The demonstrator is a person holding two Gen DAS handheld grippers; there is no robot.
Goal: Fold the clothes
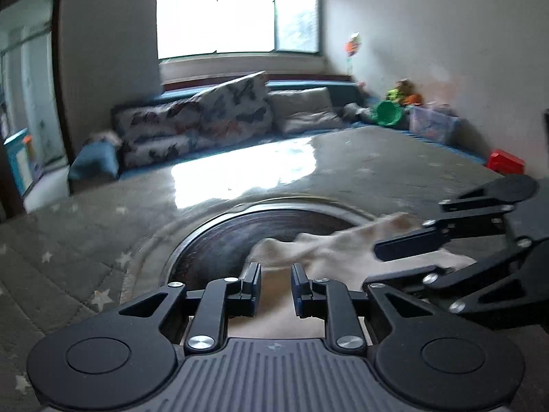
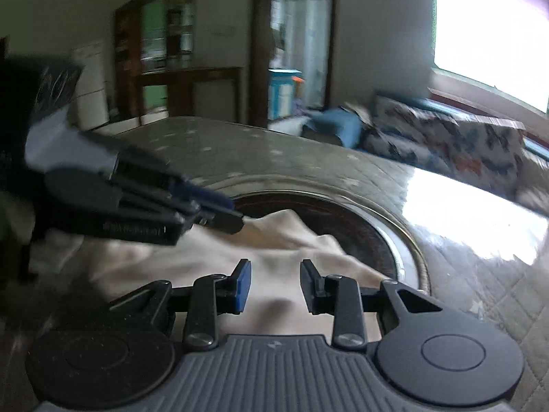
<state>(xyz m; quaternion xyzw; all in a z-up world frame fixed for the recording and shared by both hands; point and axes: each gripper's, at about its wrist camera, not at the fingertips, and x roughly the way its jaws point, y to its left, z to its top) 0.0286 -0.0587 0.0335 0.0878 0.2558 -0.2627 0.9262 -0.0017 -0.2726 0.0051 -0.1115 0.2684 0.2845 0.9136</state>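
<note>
The left gripper [image 1: 276, 286] is sitting nearest in its own view, its jaws standing a little apart with nothing pinched between them; pale cloth [image 1: 319, 250] is lying beneath and just ahead of the fingertips. The right gripper [image 2: 276, 286] is likewise showing a clear gap between its fingers [image 2: 242, 285], hovering over the same cloth [image 2: 267, 240] without gripping it. In the left view the right gripper [image 1: 374, 264] is reaching in from the right edge, its fingers spread above and below a fold of the cloth, though blur makes contact hard to judge. In the right view the left gripper [image 2: 230, 218] is coming in from the left, its tips lying at a raised peak of the cloth; whether it is touching, I cannot tell.

The cloth is bunching in a rumpled heap inside a round basin [image 1: 212, 237], filling its near side, while the basin's dark inner wall [image 2: 370, 237] is showing at the far side. The basin is resting on a grey starred mat [image 1: 85, 240], near its front edge.

Beyond the mat's far edge, butterfly-print cushions [image 1: 202, 120] are leaning under a bright window [image 1: 236, 13]. At the far right corner, a green bowl [image 1: 387, 113] and a red box [image 1: 506, 161] are sitting beside toys.
</note>
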